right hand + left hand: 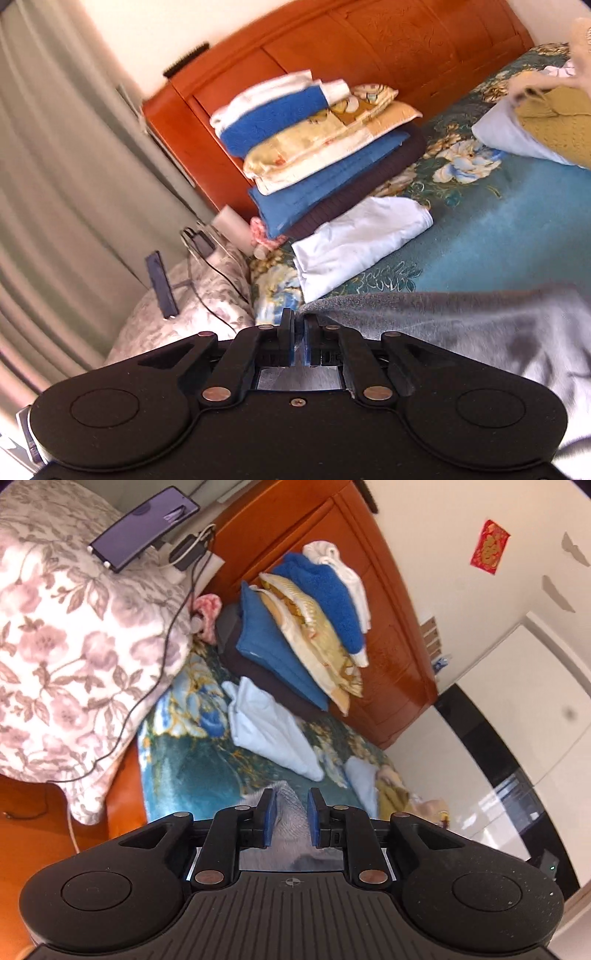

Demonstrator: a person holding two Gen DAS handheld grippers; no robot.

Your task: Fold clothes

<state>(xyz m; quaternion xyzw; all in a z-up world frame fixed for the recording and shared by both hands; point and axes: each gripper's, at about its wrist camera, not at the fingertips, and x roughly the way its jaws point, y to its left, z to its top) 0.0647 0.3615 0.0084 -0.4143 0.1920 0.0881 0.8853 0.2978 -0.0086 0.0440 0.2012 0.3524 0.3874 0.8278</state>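
1. Left wrist view: left gripper (290, 821) has grey cloth (288, 812) bunched between its blue pads (269, 821); a gap shows between the pads but fabric fills it, so the jaws read as pinching the cloth; the cloth sits low in the frame, right at the fingertips.
2. Same view, surroundings: teal floral bedspread (177, 775) lies beyond the fingers; a folded pale-blue garment (269, 731) rests on it just ahead; behind that, a stack of folded clothes (306, 635) leans against the orange wooden headboard (388, 635).
3. Same view, left side: floral pillow (66, 646) carries a dark phone (144, 528) with a cable (162, 657) trailing across the pillow; a small pink knitted item (208, 609) is wedged between pillow and stack; a red paper decoration (490, 547) hangs on the wall.
4. Right wrist view: right gripper (300, 332) has its jaws pressed nearly together on an edge of the grey cloth (461, 332); the cloth spreads to the right from the fingertips, covering the lower right of the frame and hiding the bedspread (498, 229) beneath.
5. Same view, surroundings: folded pale-blue garment (362, 240) lies just beyond the cloth edge; stack of folded clothes (314, 147) sits against the headboard (369, 48); pillow (192, 306) with phone (160, 284) at left; grey-green curtain (66, 147) fills the far left; an unfolded mustard knit and pale items (546, 122) are heaped at upper right.
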